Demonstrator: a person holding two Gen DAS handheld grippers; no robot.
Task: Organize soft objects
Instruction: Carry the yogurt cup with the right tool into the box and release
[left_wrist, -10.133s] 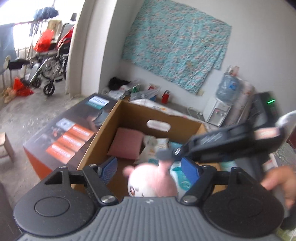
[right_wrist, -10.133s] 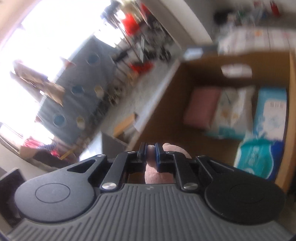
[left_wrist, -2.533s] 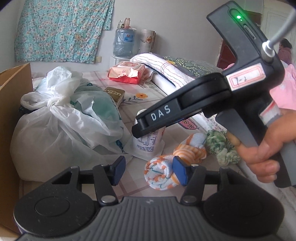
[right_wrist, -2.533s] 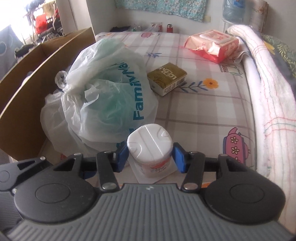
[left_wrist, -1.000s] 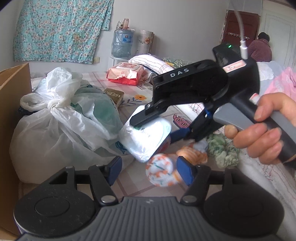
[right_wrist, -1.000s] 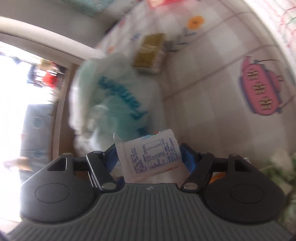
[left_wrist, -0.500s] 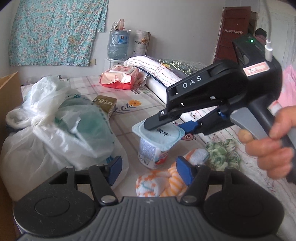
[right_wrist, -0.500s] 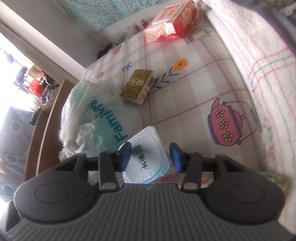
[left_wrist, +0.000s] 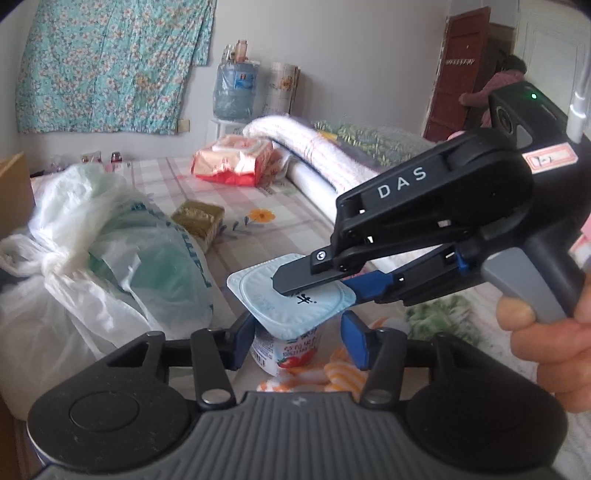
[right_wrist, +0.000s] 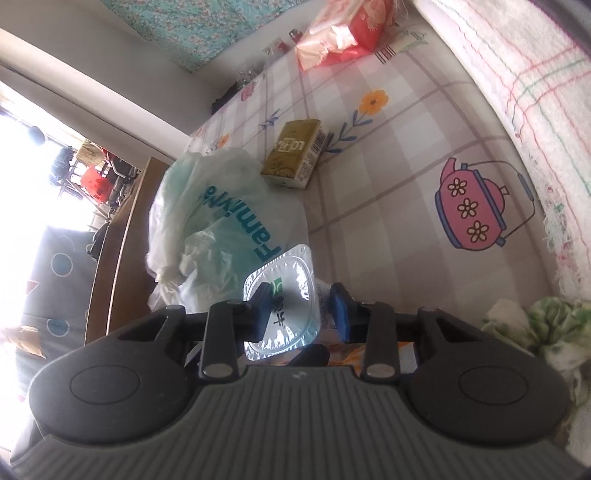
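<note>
A yogurt cup (left_wrist: 284, 350) with a pale blue foil lid (left_wrist: 258, 291) stands upright on the bed sheet. My left gripper (left_wrist: 295, 341) has the cup's body between its closing jaws, with a gap still at the right pad. My right gripper (right_wrist: 301, 310) comes in rolled on its side, its jaws closing. One finger lies over the lid and the other sits beside the cup's rim, and they do not pinch it. An orange-and-white sock roll (left_wrist: 343, 373) lies just behind the cup. A green-and-white cloth bundle (right_wrist: 532, 325) lies to the right.
Tied white plastic bags (left_wrist: 110, 258) bulge at the left, against a cardboard box wall (right_wrist: 122, 236). A gold carton (left_wrist: 199, 218) and a red tissue pack (left_wrist: 236, 162) lie farther back. A rolled blanket (left_wrist: 317, 155) runs along the right. A person (left_wrist: 506, 77) stands by the far door.
A second ago my right gripper held the cup tilted in the air; it now stands on the bed. Both grippers' jaws have narrowed, and the left has come in around the cup.
</note>
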